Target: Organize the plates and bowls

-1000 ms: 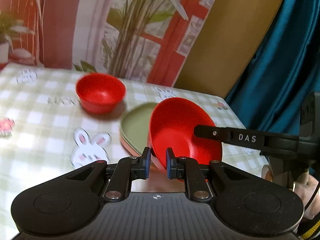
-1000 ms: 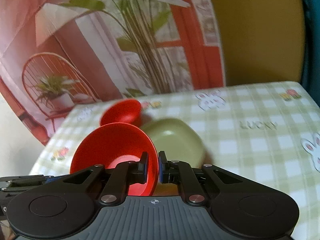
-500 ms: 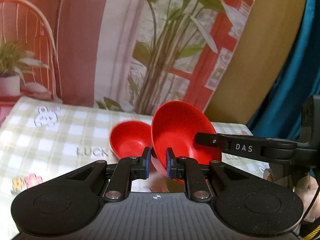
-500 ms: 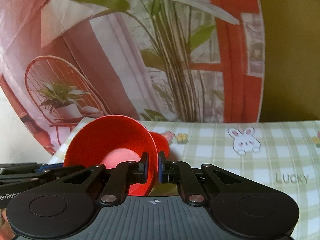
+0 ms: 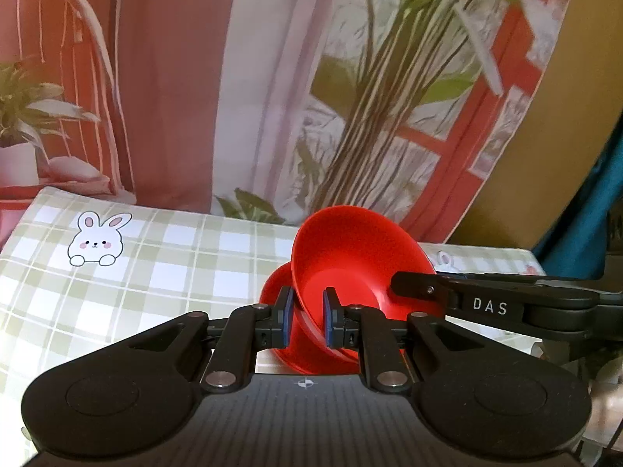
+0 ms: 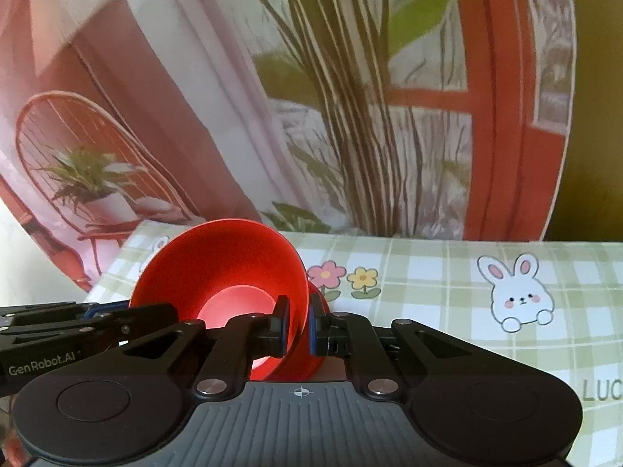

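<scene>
A red bowl [image 5: 362, 268] hangs tilted on its side above the table, held at two places on its rim. My left gripper [image 5: 305, 317] is shut on its near rim. The right gripper's finger [image 5: 428, 290] comes in from the right and meets the far rim. In the right wrist view the same bowl [image 6: 226, 268] shows its inside, and my right gripper [image 6: 299, 327] is shut on its right rim, while the left gripper's fingers [image 6: 97, 319] reach in from the left. A second red bowl [image 5: 274, 288] [image 6: 317, 299] sits on the table just behind and below, mostly hidden.
The table wears a green checked cloth [image 5: 155, 272] with rabbit [image 6: 520, 292] and flower prints. A printed backdrop [image 5: 350, 97] of plants and a chair stands at the table's far edge. A blue curtain [image 5: 595, 202] hangs at the right.
Both grippers carried the held bowl across the table to the second red bowl, which now sits right behind it. The green plates have left both views.
</scene>
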`<state>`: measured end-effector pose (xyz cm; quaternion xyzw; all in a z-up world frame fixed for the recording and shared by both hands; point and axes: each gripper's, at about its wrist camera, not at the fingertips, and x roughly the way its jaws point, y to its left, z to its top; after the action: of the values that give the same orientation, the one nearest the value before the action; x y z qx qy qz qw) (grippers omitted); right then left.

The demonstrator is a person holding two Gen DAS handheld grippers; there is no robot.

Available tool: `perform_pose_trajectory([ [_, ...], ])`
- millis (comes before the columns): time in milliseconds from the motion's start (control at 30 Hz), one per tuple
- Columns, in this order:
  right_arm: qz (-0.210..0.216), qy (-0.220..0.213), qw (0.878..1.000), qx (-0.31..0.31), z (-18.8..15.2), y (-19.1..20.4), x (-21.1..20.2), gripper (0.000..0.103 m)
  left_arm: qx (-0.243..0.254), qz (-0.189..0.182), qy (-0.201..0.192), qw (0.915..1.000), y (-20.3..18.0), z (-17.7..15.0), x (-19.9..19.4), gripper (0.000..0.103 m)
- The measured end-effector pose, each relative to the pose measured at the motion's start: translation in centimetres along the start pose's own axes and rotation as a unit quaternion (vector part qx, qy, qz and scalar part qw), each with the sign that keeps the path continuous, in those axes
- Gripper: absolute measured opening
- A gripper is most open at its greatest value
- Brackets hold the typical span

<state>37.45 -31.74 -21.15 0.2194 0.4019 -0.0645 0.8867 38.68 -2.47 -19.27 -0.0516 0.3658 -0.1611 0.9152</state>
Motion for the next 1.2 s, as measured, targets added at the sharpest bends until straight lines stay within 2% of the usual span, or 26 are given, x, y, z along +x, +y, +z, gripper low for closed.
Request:
perform_pose_trajectory([
  [267, 0.000, 0.022, 1.000, 0.018, -0.6, -0.9, 2.1, 0.009, 0.002, 0.001, 0.016, 0.9999, 0.5, -0.3, 1.8, 0.017],
  [633, -0.001, 0.024, 1.000, 0.004, -1.0, -0.3, 2.4, 0.009, 0.017, 0.016, 0.025, 0.9994, 0.7, -0.6, 2.8, 0.017],
  [967, 0.002, 0.027, 1.000, -0.007, -1.0, -0.1, 2.1, 0.014, -0.001, 0.028, 0.023, 0.9993, 1.6, -0.9, 3.1, 0.018],
  [1067, -0.002, 0.023, 1.000, -0.014, -0.9, 0.1, 1.9, 0.016, -0.013, 0.026, 0.017, 0.9994, 1.9, -0.8, 3.1, 0.021],
  [1167, -0.012, 0.020, 1.000, -0.012, -0.7, -0.1, 1.8, 0.020, -0.019, 0.027, 0.016, 0.9993, 1.8, -0.9, 3.4, 0.034],
  [1200, -0.013, 0.020, 1.000, -0.009, -0.7, -0.3, 1.8, 0.020, -0.020, 0.028, 0.016, 0.9993, 1.8, -1.0, 3.6, 0.034],
])
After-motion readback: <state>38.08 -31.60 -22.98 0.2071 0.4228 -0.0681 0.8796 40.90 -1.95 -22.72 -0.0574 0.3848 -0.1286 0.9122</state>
